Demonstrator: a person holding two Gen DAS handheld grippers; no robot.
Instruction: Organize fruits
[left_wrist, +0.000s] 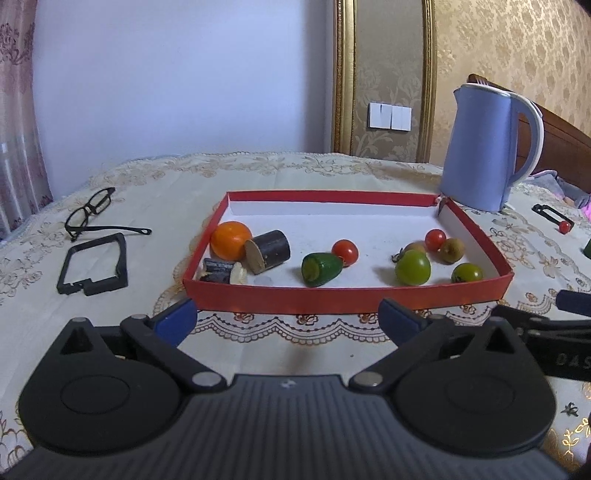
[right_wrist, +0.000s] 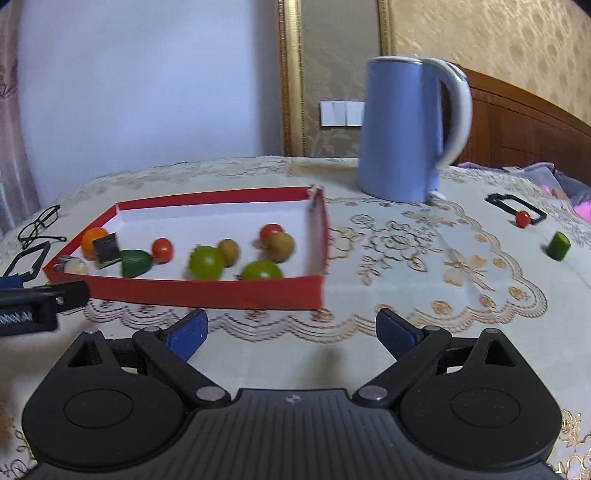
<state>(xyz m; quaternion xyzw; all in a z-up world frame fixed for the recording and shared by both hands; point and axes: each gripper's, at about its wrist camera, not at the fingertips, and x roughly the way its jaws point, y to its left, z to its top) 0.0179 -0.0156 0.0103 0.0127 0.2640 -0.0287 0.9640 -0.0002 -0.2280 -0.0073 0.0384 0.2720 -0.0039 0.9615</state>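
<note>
A shallow red box (left_wrist: 347, 299) with a white floor holds several fruits: an orange (left_wrist: 231, 239), two dark cane pieces (left_wrist: 269, 250), a green cucumber piece (left_wrist: 320, 269), red tomatoes (left_wrist: 345, 252) and green tomatoes (left_wrist: 413, 267). The box shows in the right wrist view (right_wrist: 207, 293) too. Outside it, to the right, lie a small red tomato (right_wrist: 522, 218) and a green cucumber piece (right_wrist: 558, 245). My left gripper (left_wrist: 288, 319) is open and empty just before the box's near wall. My right gripper (right_wrist: 291, 332) is open and empty before the box's near right corner.
A blue kettle (left_wrist: 487, 147) stands behind the box's right corner. Black glasses (left_wrist: 90, 212) and a black frame (left_wrist: 94, 264) lie left of the box. Another black frame (right_wrist: 515, 206) lies far right beside the red tomato. A lace cloth (right_wrist: 406, 251) covers the table.
</note>
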